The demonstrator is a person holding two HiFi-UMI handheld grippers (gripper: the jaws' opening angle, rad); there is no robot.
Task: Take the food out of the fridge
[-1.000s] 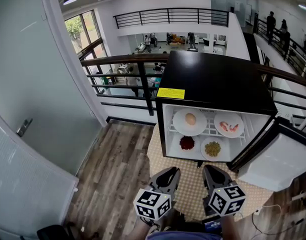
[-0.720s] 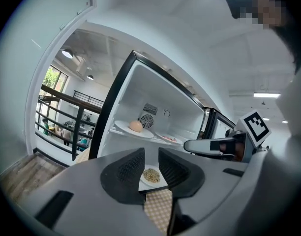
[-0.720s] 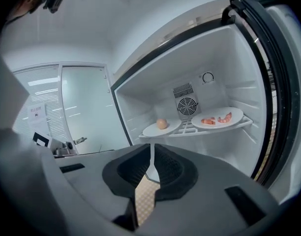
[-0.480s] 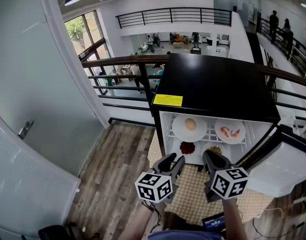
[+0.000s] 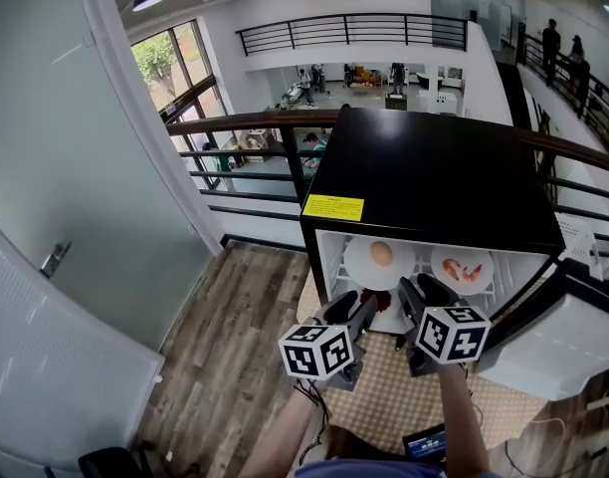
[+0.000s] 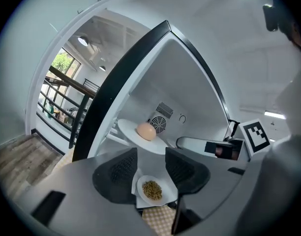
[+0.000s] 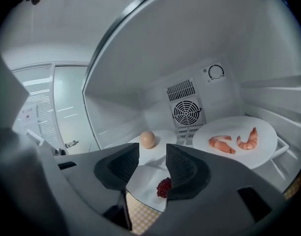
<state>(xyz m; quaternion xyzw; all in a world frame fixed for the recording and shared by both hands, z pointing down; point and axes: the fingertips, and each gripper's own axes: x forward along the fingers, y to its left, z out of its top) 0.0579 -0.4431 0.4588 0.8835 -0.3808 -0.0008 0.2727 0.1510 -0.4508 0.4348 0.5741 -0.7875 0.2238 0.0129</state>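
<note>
left gripper (image 6: 150,159): fingers apart, just been opening, nothing between; grain plate (image 6: 153,191) beyond
right gripper (image 7: 152,156): fingers apart, just been opening, empty; red berries (image 7: 164,187) beyond
food: inside open fridge (image 5: 434,167); egg (image 5: 381,254), shrimp (image 5: 462,270) on upper shelf

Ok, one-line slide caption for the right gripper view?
Right gripper, jaws just opening with nothing gripped, aims at the red-food plate below the egg and shrimp plates.

Fridge (image 5: 434,167): finished glossy blk outside, lined w/ smooth white plastic. Floor (image 5: 235,337) laid in matt wood-grain planks. Mat (image 5: 384,406): woven, rough. Railing (image 5: 235,121): blk metal, wood-topped.
</note>
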